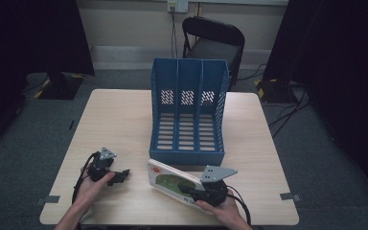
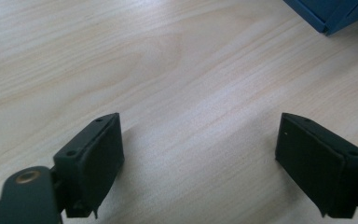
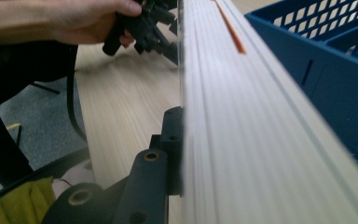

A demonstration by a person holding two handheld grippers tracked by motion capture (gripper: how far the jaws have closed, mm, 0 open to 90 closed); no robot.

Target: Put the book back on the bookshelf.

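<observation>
Book (image 1: 172, 181) time: a picture book with a white cover and a green and orange drawing on it is getting held by the right tool (image 1: 202, 188) near the front edge of the bench (image 1: 120, 120), just in front of the blue file holder (image 1: 188, 112). It's tilting up on its lower edge rather than lying flat, with the cover facing the person. In the right gripper view the tool is looking straight along the book's page edges (image 3: 261, 116), and one black jaw is pressing flat against the side of the book; the other jaw is sitting hidden behind the pages, so it's clamping the book between them as far as I can see. The file holder (image 3: 326, 56) is sitting right beside the book there, close but not touching from what I can make out. It has three slots with slatted floors and perforated back walls, standing around the middle of the bench. Over on the other side, the left tool (image 1: 120, 175) is hanging low over the bare wood, well apart from the book, with the person's left hand (image 1: 93, 184) wrapping around its grip. In the left gripper view its jaws are standing wide apart with nothing between them, just wood grain underneath, and a corner of the file holder (image 2: 328, 14) is peeking in at the top right.
</observation>
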